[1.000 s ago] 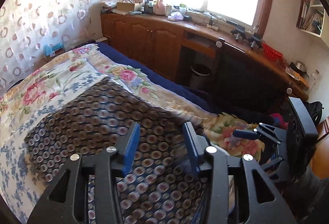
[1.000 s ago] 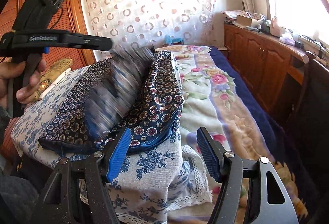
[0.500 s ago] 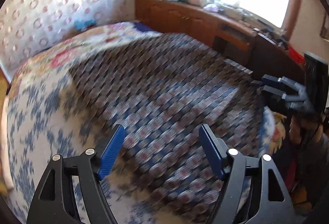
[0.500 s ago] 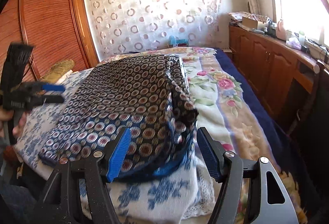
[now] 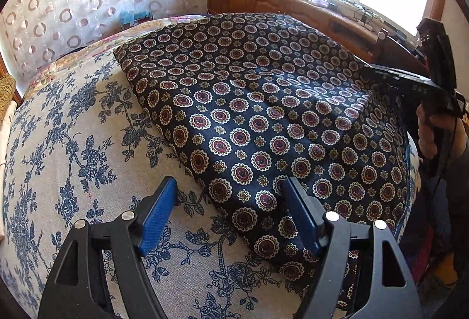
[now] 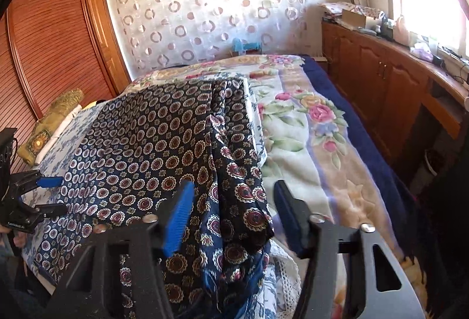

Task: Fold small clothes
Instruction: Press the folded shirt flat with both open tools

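Note:
A dark navy cloth with round medallion print (image 5: 263, 119) lies spread on a blue-flowered white cover (image 5: 73, 149) on the bed. My left gripper (image 5: 230, 216) is open and empty, over the cloth's near left edge. My right gripper (image 6: 233, 216) is open and empty, over the bunched right edge of the cloth (image 6: 164, 149). The right gripper also shows at the right of the left wrist view (image 5: 410, 81), held by a hand. The left gripper shows at the left edge of the right wrist view (image 6: 44, 196).
A floral blanket (image 6: 307, 128) covers the rest of the bed. Wooden cabinets (image 6: 381, 78) with clutter run under the window on the right. A wooden wardrobe (image 6: 52, 35) and a yellow-green cushion (image 6: 49, 125) stand on the left. A circle-patterned curtain (image 6: 205, 14) hangs behind.
The cloth was lifted and flung a second ago; it now lies spread flat on the cover. My left gripper let go, opened wide and dropped to the cloth's left edge. The right gripper moved closer over the bunched edge.

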Tool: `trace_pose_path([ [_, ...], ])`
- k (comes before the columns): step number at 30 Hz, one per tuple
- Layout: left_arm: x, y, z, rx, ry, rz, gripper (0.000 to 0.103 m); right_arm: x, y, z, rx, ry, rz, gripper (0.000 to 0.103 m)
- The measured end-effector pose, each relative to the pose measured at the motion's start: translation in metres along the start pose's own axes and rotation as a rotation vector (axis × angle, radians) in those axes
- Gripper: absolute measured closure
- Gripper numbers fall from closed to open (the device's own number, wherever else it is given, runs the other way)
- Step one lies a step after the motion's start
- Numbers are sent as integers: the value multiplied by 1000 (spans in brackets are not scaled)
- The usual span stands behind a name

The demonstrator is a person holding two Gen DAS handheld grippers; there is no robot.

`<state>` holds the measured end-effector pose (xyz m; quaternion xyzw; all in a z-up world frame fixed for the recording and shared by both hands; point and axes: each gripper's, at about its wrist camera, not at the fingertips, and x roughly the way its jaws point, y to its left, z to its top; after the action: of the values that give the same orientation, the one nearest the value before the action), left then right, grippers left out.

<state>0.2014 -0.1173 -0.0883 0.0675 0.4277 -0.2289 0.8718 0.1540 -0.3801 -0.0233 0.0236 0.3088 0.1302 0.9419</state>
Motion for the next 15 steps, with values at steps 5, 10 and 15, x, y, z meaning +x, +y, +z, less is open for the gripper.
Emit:
trace_pose_path([
  [5, 1, -5, -2, 36, -1, 38, 24, 5, 4, -5, -42, 25, -20, 86],
  [10, 3, -5, -1, 43, 3, 37, 22, -3, 4, -5, -15, 18, -22, 86],
  [15, 4, -5, -1, 45, 3, 39, 21, -8, 6, -12, -24, 35, -28, 59],
])
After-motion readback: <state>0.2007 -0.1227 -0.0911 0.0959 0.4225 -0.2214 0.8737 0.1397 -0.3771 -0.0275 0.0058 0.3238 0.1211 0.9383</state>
